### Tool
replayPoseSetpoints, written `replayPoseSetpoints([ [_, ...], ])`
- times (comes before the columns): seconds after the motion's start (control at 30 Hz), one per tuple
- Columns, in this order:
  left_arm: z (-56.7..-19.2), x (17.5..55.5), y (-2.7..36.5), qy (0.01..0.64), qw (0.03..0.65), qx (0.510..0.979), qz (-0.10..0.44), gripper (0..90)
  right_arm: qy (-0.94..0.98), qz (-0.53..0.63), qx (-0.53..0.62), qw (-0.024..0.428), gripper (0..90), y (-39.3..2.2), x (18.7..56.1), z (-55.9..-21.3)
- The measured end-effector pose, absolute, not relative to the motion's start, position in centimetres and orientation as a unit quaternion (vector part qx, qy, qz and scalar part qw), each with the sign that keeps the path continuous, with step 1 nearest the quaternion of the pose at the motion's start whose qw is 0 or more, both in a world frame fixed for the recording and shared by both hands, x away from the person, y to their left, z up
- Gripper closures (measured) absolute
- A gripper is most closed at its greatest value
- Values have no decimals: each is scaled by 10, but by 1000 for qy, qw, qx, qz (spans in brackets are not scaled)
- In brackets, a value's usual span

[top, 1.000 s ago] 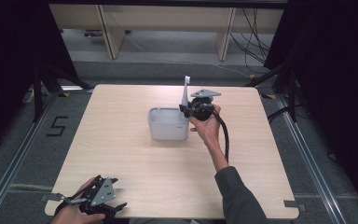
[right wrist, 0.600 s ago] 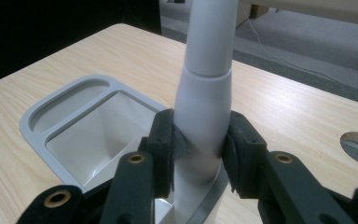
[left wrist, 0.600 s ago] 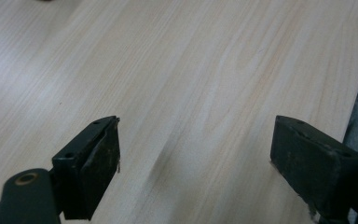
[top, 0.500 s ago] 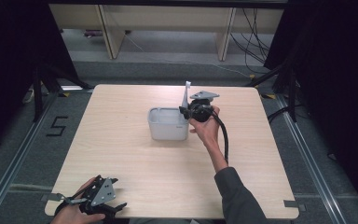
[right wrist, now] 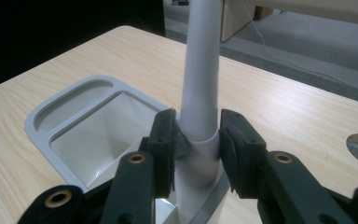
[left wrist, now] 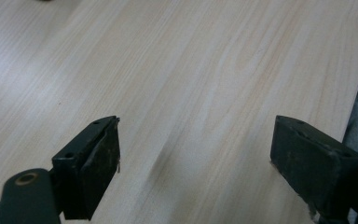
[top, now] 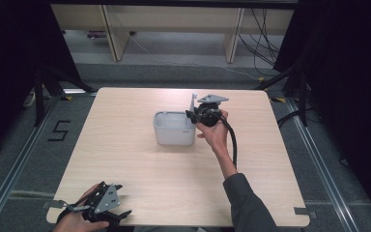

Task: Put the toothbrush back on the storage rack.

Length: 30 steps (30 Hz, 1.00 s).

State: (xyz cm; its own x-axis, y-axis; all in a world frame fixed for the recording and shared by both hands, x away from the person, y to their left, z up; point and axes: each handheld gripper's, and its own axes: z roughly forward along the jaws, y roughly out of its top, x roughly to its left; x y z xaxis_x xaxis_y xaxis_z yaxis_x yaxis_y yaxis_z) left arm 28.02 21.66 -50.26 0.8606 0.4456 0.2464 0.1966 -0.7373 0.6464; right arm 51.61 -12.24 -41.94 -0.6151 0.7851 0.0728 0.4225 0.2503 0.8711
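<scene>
In my right gripper view the grey handle [right wrist: 200,88] runs off the top edge, its lower end is hidden behind my right gripper [right wrist: 196,140], and the grey container [right wrist: 98,135] is cut off at the bottom.

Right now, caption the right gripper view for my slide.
Right gripper clamps grey upright handle at grey bin.

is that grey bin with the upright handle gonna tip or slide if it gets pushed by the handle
The grey bin looks like thin, empty plastic, so probably light and apt to slide on the smooth table. Its upright handle stands tall at one edge, so a push high up may well tip it. The right gripper has its jaws closed on the handle, which looks rigid.
</scene>
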Motion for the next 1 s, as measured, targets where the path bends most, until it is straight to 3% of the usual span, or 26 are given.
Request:
replayPoseSetpoints([
  [0.3,-503,280,217,177,317,911,196,155,755,476,400,208,404,-126,515,-415],
  [0.37,-503,280,217,177,317,911,196,155,743,487,417,192,375,-126,514,-414],
  [1.0,-503,280,216,182,322,908,196,155,733,507,416,179,300,-144,502,-409],
])
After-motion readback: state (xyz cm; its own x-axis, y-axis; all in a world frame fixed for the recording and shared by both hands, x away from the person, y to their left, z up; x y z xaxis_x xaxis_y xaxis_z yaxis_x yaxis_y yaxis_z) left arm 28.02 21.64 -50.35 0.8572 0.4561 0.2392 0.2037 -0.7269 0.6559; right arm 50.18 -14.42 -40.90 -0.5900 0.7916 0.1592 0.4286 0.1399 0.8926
